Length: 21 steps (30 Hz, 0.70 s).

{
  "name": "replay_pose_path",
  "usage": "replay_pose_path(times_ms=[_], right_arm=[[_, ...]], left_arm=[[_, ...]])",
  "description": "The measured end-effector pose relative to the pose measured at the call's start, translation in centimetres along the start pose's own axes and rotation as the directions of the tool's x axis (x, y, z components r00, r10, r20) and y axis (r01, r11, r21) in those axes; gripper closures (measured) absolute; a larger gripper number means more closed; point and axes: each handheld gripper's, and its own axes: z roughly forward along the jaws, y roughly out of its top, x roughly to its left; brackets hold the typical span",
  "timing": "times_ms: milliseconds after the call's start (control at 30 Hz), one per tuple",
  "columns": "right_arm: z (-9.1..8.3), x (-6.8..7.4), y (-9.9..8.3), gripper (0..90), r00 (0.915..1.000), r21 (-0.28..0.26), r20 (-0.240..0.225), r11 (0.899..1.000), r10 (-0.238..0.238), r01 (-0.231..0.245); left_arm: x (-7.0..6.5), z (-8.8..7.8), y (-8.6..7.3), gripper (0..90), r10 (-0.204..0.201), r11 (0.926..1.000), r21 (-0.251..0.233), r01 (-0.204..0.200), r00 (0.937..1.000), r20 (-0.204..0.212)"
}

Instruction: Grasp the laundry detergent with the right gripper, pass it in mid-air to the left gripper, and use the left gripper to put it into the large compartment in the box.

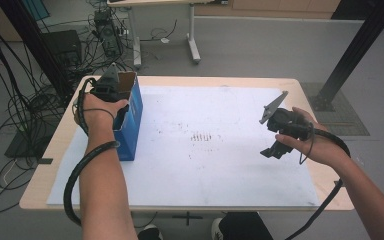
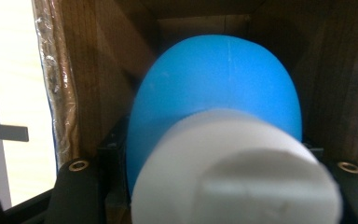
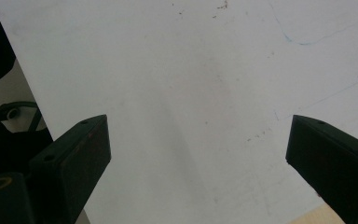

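My left gripper (image 1: 111, 80) is down in the blue box (image 1: 130, 120) at the table's (image 1: 230, 82) left side. It's pinching a blue bottle (image 2: 219, 88) w/ a white cap (image 2: 235, 172), inside the brown walls. My right gripper (image 1: 275, 150) hangs over the white sheet (image 3: 205, 70), jaws spread wide, nothing btw them.

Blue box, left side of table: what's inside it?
Inside the blue box, the left gripper grips a blue object with a white cap between bare cardboard walls. That object covers the box's bottom.
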Motion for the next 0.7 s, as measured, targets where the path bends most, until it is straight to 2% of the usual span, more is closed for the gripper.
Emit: replay_pose_path(times_ms=[700], right_arm=[[-0.10,0.12,0.15,6.3,1.0000,-0.002,0.001,1.000,-0.002,0.002]], left_arm=[[0.16,0.11,-0.20,35.8,0.001,1.0000,-0.005,-0.001,1.0000,-0.001]])
